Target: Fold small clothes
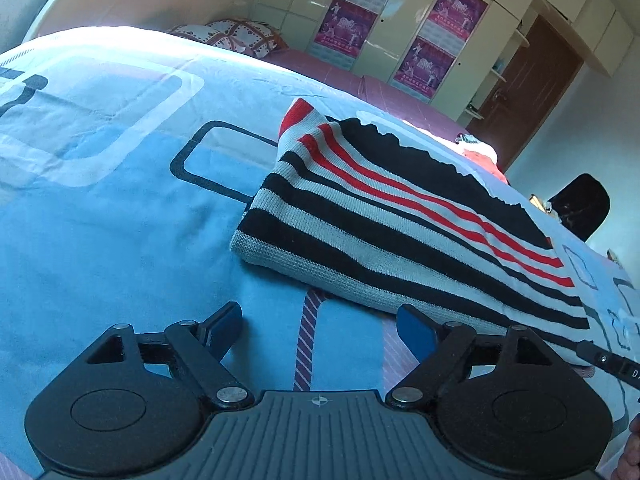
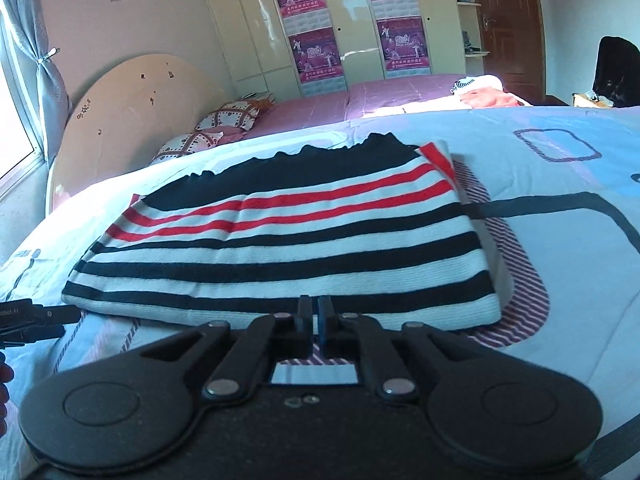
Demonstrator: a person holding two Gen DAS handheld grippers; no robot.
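Observation:
A folded knit sweater point(image 1: 400, 216) striped black, white and red lies flat on the light blue bedsheet point(image 1: 120, 200). My left gripper point(image 1: 320, 328) is open just short of the sweater's near-left corner, with only sheet between its blue-padded fingers point(image 1: 416, 330). In the right wrist view the sweater point(image 2: 288, 240) fills the middle. My right gripper point(image 2: 315, 312) is shut at its near edge, fingertips together, and no cloth shows between them. The other gripper's tip shows at each view's edge point(image 1: 608, 360) point(image 2: 32, 316).
Patterned pillows point(image 2: 224, 120) and a cream headboard point(image 2: 132, 104) stand at the bed's head. Pink bedding with loose clothes point(image 2: 488, 96) lies beyond the sweater. A wardrobe with posters point(image 2: 312, 40), a brown door point(image 2: 504, 20) and a black chair point(image 2: 616, 68) line the far wall.

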